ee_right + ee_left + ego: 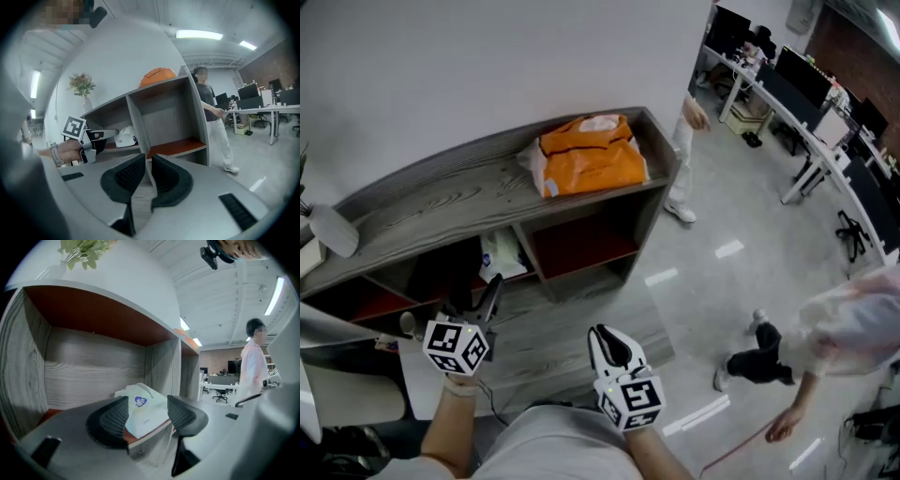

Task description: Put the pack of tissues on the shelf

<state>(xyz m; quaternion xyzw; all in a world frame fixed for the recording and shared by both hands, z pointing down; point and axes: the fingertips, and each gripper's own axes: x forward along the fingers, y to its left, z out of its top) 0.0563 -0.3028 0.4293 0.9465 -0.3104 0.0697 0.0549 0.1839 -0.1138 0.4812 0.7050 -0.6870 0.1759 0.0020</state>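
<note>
Right gripper (607,336): near, at the person's waist, black ribbed jaws brought together with only a sliver between the pads and nothing in them, as the right gripper view (146,165) confirms. Left gripper (490,289): just left of it and slightly farther, level with the lower tier of the shelf, jaws standing wide apart; in the left gripper view (147,409) the pads flank the task item without pressing on it. White soft plastic pack of tissues with a small blue logo (140,405): lies released on the red-brown floor of a lower compartment, at the front edge and close to the upright divider on its right (502,253) (125,136). Grey wood-grain shelf unit with red-brown compartment floors (431,208): stands against the white wall; the compartment right of the divider shows only its red-brown floor. Crumpled orange plastic bag (592,155): sits on the shelf top toward the right end. Person in pale trousers (683,159): stands just beyond the right end of the shelf. Row of white desks with dark monitors (806,89): far right.
</note>
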